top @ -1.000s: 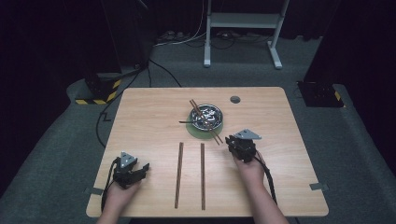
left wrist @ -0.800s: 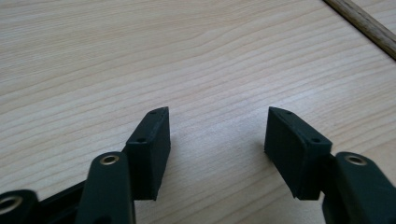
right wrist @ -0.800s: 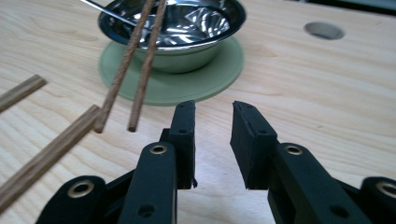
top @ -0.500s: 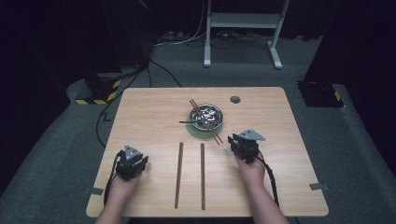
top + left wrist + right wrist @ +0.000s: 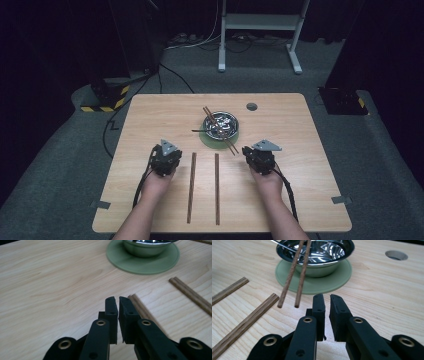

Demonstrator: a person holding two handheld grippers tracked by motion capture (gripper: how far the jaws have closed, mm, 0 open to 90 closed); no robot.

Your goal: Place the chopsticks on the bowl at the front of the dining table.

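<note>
Both grippers shut and empty beside two long brown wooden sticks.

The left gripper, jaws just closed, hides part of the nearer stick; the right gripper sits near chopsticks resting on a steel bowl, its contents unclear.
</note>
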